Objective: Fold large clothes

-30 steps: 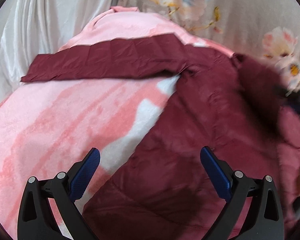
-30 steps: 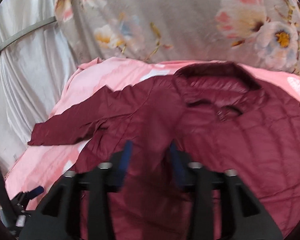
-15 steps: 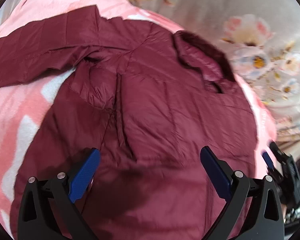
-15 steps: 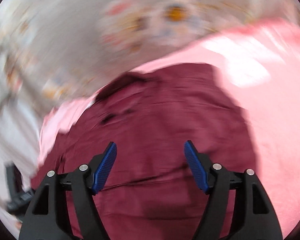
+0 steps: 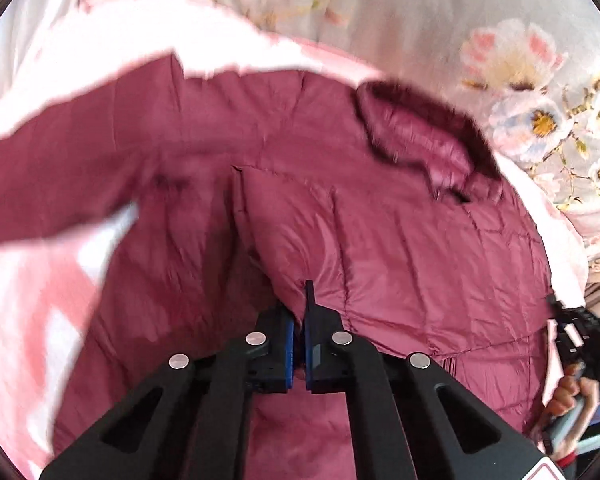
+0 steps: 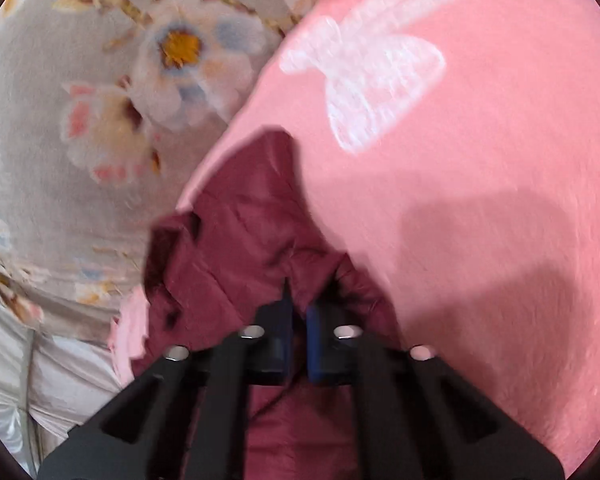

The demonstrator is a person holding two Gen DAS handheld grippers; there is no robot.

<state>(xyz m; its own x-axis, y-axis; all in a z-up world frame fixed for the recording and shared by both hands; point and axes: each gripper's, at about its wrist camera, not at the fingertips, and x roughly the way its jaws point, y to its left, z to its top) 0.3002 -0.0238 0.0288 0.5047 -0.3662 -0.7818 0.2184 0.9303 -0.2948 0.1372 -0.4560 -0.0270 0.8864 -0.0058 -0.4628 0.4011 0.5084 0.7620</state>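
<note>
now i see one maroon jacket [image 5: 400,248] on one pink blanket [image 6: 480,200]; my left gripper [image 5: 298,320] and right gripper [image 6: 298,316] each pinch its fabric; floral cloth [image 6: 80,140] behind the jacket.

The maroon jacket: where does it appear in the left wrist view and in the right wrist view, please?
Left wrist view: the jacket fills the centre, collar at upper right, and the left hand-held gripper pinches a fold.
Right wrist view: the jacket is a bunched part at lower centre, pinched by the right hand-held gripper.
Shared landmark: the pink blanket under it.
</note>
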